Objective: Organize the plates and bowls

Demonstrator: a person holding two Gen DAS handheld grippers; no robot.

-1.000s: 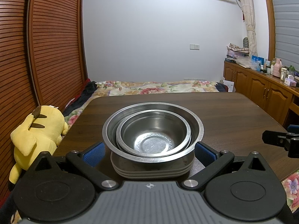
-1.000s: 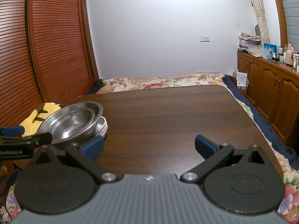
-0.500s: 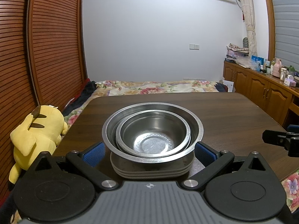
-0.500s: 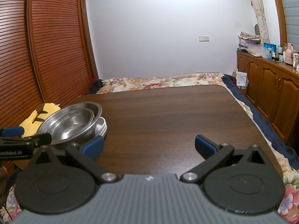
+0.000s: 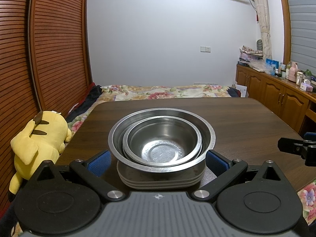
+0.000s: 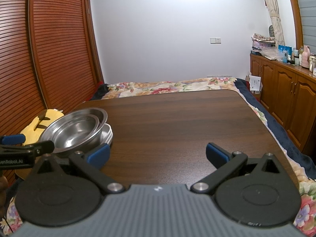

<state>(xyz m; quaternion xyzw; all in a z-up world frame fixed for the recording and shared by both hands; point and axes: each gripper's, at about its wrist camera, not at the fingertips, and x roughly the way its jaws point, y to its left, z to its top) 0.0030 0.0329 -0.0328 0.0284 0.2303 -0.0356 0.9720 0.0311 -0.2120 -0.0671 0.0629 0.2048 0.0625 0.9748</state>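
Left wrist view: left gripper spread wide, holding nothing, blue pads flanking the stack at the near left corner of the dark wooden table. Small steel bowl nested in large steel bowl, both on stacked pale plates. Stacking looks done.

Right wrist view: right gripper spread wide, empty, over bare table mid-near edge; nothing left loose.

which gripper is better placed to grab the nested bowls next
Left. The left hand-held gripper is open with the nested bowls centred between its fingers; the right hand-held gripper faces bare table, bowls off to its side.
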